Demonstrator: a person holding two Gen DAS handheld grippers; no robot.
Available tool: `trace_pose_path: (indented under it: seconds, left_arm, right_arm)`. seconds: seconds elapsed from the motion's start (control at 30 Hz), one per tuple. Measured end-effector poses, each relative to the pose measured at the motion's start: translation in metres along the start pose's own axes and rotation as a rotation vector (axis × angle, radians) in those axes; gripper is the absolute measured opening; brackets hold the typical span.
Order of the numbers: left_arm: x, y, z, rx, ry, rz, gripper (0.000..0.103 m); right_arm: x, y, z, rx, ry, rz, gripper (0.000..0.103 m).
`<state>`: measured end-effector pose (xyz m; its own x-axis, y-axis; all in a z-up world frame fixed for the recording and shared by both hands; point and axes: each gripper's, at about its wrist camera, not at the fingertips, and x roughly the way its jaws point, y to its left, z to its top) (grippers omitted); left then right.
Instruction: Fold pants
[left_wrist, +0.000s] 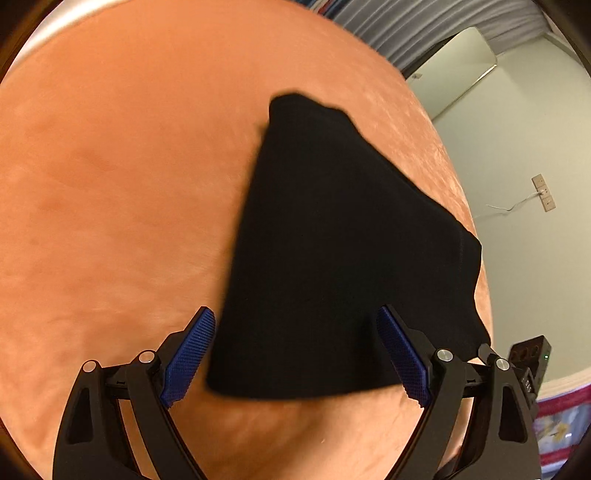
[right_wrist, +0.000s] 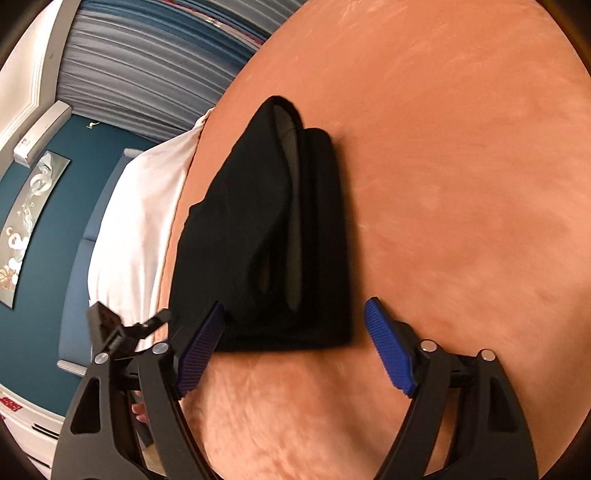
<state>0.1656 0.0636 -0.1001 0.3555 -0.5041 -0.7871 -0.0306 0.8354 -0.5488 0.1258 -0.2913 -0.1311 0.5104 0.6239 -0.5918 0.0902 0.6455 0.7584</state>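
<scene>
The black pants (left_wrist: 332, 251) lie folded into a compact stack on the orange bed cover (left_wrist: 110, 184). In the right wrist view the pants (right_wrist: 266, 229) show several stacked layers with a grey inner lining at the fold. My left gripper (left_wrist: 295, 354) is open and empty, its blue pads either side of the near edge of the stack, above it. My right gripper (right_wrist: 295, 347) is open and empty, hovering over the near edge of the stack on the orange cover (right_wrist: 461, 184).
A white pillow (right_wrist: 136, 221) lies beside the pants at the bed's edge. The bed's edge (left_wrist: 472, 221) runs just past the pants, with wall and an outlet (left_wrist: 543, 192) beyond. Curtains (right_wrist: 147, 62) hang behind.
</scene>
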Motion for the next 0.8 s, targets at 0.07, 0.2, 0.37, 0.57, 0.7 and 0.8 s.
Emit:
trace_pose_path:
  seconds: [0.07,0.2,0.37,0.57,0.7,0.8]
  left_arm:
    - [0.011,0.001,0.002,-0.027,0.022,-0.016,0.087]
    - [0.023,-0.01,0.009,-0.013,0.008,0.007,0.09]
    - [0.026,-0.033,0.008,0.089,-0.035,0.097,0.059]
    - [-0.02,-0.037,-0.022,0.095,-0.032,0.024,0.032]
    - [-0.046,-0.028,-0.072,0.087,0.023,-0.006,0.039]
    - [-0.047,-0.014,-0.096,0.056,0.036,0.008,0.056]
  right_arm:
    - [0.009,0.006,0.005,0.0,0.008,0.009,0.087]
    - [0.03,0.021,0.012,-0.039,-0.004,-0.044,0.091]
    - [0.042,0.037,0.007,-0.106,-0.038,-0.11,0.046]
    - [0.003,0.066,-0.031,-0.192,-0.033,-0.097,0.036]
    - [-0.025,0.052,-0.074,-0.166,0.034,-0.082,0.039]
    - [-0.027,0.026,-0.089,-0.114,0.041,-0.106,0.06]
